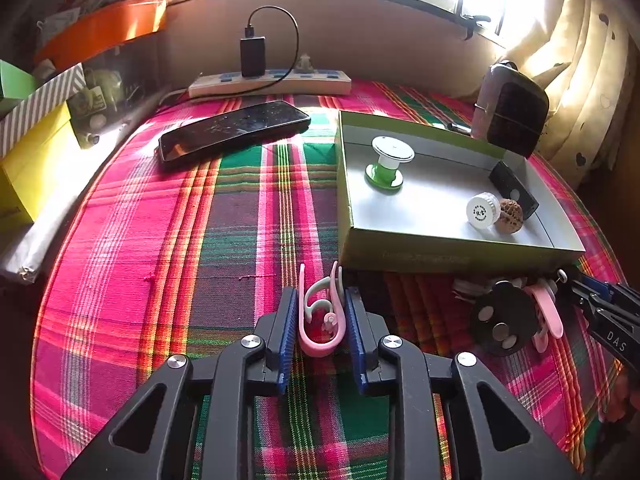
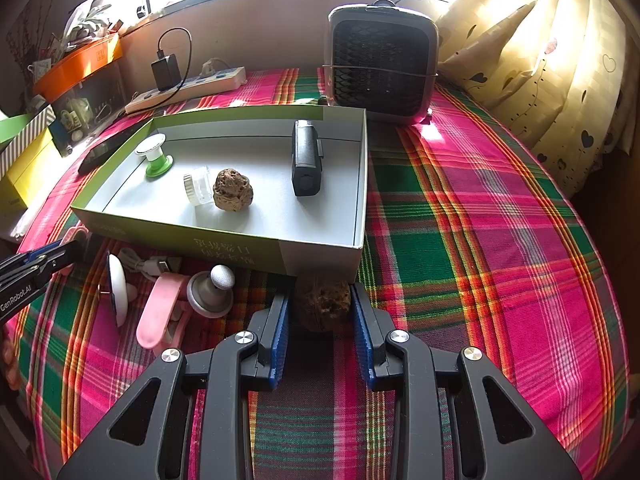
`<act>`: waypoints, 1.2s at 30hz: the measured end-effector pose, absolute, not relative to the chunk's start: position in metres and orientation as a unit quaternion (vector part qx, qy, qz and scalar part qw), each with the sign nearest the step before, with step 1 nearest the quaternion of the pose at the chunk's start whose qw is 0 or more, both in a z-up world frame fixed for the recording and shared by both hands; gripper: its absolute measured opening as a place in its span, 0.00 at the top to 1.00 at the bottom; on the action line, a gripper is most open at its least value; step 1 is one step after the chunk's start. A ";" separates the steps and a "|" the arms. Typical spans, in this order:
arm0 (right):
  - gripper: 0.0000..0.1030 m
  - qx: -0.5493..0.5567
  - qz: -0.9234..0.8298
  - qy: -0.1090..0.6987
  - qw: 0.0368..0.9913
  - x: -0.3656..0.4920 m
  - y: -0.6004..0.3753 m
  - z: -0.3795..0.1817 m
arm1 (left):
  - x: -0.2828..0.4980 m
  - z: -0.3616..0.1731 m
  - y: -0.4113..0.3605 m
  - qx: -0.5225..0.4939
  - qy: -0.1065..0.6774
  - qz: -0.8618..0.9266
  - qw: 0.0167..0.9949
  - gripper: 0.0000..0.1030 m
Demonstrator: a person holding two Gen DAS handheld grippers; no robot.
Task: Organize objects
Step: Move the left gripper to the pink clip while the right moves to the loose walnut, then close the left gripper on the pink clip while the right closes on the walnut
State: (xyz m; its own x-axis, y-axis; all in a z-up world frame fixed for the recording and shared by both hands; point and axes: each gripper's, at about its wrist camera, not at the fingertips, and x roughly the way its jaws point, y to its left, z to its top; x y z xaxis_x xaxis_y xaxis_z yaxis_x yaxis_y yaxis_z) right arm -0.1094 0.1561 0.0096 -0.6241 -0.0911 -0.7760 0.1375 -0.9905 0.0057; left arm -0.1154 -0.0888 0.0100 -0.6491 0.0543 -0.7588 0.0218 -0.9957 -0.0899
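Plaid cloth point(image 2: 460, 216) in pink, green and orange covers the table under a bright window, with a cream curtain point(image 2: 560, 60) hanging at the right edge. At the far left edge sit a yellow box point(image 1: 36, 160) and an orange tray point(image 1: 104, 28); beside them along the back edge lies a white power strip point(image 1: 272, 82) carrying a black charger point(image 1: 253, 56), and a black phone point(image 1: 234, 128) rests flat in front of it. Near the front edge, the left gripper point(image 1: 322, 320) has its blue pads drawn in close against a pink clip point(image 1: 320, 316), gripping it on the cloth. Right of that lies a shallow green box point(image 2: 320, 258) with a grey floor, holding a green-and-white spool point(image 2: 154, 156), a small clear jar with a white cap point(image 2: 198, 186), a wrinkled walnut point(image 2: 233, 191) touching the jar, and a dark oblong device point(image 2: 306, 160). Against the box's front wall lie a round white disc point(image 2: 118, 288), a pink case point(image 2: 158, 308) and a grey knob point(image 2: 212, 290). The right gripper point(image 2: 322, 312) is narrowed onto a second walnut point(image 2: 323, 304), pads pressing both sides, just before the box's front right corner. A small heater point(image 2: 380, 64) stands at the back right.
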 end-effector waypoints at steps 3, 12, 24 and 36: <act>0.71 0.429 -0.901 0.028 0.063 -0.109 0.156 0.009 | -0.115 0.010 -0.088 -0.419 -0.046 0.907 0.009 0.79; 0.71 0.429 -0.901 0.026 0.064 -0.109 0.157 0.010 | -0.115 0.009 -0.089 -0.419 -0.047 0.907 0.010 0.79; 0.71 0.427 -0.902 0.014 0.066 -0.106 0.162 0.011 | -0.113 0.009 -0.086 -0.419 -0.049 0.907 0.015 0.79; 0.71 0.421 -0.904 0.006 0.071 -0.101 0.166 0.015 | -0.108 0.014 -0.084 -0.415 -0.048 0.908 0.029 0.79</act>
